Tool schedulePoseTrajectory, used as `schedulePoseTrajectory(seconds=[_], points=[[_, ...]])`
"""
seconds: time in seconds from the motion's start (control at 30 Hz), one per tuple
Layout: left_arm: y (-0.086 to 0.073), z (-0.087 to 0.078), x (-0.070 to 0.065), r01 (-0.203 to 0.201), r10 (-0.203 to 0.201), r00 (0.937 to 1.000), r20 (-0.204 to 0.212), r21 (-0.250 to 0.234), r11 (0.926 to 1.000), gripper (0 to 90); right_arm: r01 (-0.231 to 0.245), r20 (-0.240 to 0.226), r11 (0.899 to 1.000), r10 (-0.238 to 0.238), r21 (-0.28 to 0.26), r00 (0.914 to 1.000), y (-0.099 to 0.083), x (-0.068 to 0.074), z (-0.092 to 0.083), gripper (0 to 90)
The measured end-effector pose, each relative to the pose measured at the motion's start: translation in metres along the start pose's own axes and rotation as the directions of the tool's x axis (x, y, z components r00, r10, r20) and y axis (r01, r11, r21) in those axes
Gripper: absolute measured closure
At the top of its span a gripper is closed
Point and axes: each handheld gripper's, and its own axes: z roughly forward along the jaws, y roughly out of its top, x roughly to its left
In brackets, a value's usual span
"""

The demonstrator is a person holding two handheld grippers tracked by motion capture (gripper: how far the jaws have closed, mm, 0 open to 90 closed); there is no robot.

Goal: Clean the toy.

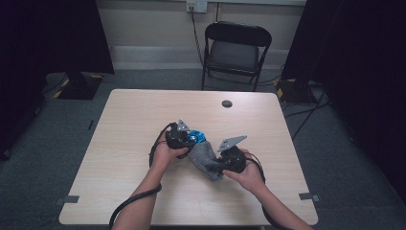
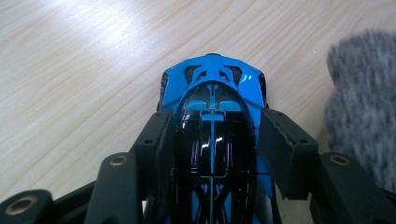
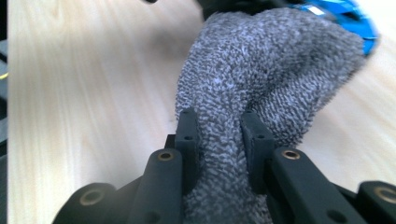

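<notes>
Jaws of my left gripper (image 2: 212,140) clamped the blue toy car (image 2: 212,93), the right gripper (image 3: 219,135) pinched the grey cloth (image 3: 261,65); wiping looked underway, unfinished

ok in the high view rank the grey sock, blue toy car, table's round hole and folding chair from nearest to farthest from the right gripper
From the right gripper:
1. Grey sock, clamped in its jaws, just to its left.
2. Blue toy car, up-left, held by the left gripper.
3. Round hole, near the table's far edge.
4. Folding chair, beyond the table.
</notes>
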Motion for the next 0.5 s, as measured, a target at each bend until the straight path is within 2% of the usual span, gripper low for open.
schedulePoseTrajectory(seconds=[0.23, 0.4, 0.5], points=[[0.000, 0.000, 0.000, 0.001, -0.001, 1.0000, 0.009, 0.008, 1.0000, 46.4, -0.050, 0.069, 0.998, 0.052, -0.031, 0.9962, -0.001, -0.019, -0.011, 73.0], [0.000, 0.000, 0.000, 0.001, -0.001, 1.0000, 0.006, -0.001, 1.0000, 46.4, -0.094, 0.151, 0.994, 0.100, -0.047, 0.9835, -0.003, -0.034, -0.014, 73.0], [0.000, 0.000, 0.000, 0.001, -0.001, 1.0000, 0.007, -0.001, 1.0000, 46.4, -0.122, 0.177, 0.991, 0.129, -0.052, 0.9757, -0.005, -0.044, -0.013, 72.9]])
